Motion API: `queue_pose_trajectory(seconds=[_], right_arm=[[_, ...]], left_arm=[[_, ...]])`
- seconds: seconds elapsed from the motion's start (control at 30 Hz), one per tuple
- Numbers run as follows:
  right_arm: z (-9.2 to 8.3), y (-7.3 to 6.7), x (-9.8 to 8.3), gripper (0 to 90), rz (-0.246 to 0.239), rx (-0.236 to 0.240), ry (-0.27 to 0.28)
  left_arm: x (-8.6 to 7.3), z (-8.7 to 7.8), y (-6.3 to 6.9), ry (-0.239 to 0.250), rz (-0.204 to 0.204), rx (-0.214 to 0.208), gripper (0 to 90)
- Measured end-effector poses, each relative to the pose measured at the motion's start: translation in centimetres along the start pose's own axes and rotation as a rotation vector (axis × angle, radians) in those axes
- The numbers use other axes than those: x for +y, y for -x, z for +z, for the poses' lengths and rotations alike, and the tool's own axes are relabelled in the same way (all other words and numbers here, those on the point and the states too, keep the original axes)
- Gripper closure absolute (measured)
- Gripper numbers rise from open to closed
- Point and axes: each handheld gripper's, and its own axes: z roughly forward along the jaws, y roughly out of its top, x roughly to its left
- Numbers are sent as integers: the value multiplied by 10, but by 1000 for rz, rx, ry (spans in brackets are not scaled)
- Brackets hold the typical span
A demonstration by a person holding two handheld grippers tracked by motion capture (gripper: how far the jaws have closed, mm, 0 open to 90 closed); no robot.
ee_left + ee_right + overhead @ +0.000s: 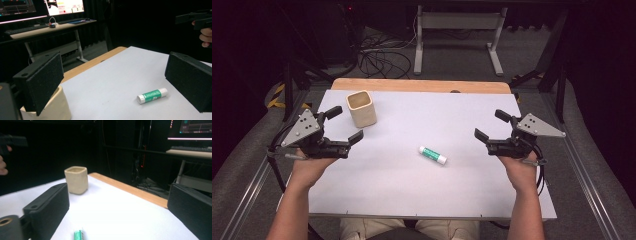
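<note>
A green and white glue stick (433,155) lies on its side near the middle of the white table sheet (412,190). A cream square cup (361,108) stands upright at the back left. My left gripper (345,124) is held at the left, just in front of and beside the cup, jaws open and empty. My right gripper (492,125) is held at the right, open and empty, well apart from the stick. In the left gripper view the glue stick (152,95) lies between the wide jaws, and the cup (47,107) sits behind the left jaw. In the right gripper view I see the cup (76,180) and the stick's end (79,235).
The wooden table edge (422,85) runs along the back. Beyond it are a desk frame (457,30) and tangled cables (382,60) on the floor. A desk with monitors (50,7) appears in the left gripper view. Dark rails flank both table sides.
</note>
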Motion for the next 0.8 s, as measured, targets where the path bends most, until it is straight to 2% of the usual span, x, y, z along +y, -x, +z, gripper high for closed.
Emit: queue_pose_trajectory(seconds=[0.13,0.33,0.47,0.6,0.8], right_arm=[[3,0,-5,145,-21,1,-43],[11,-3,-11,184,-33,-36,-94],[16,-4,-14,210,-41,-44,-129],[19,-4,-17,255,-36,-38,-158],[25,-3,-23,269,-32,-19,-201]], left_arm=[[0,0,1,2,0,-4,29],[-1,1,1,-10,4,-10,32],[-2,1,2,-13,5,-10,33],[-2,1,2,-13,5,-11,34],[-3,2,2,-21,3,-18,35]])
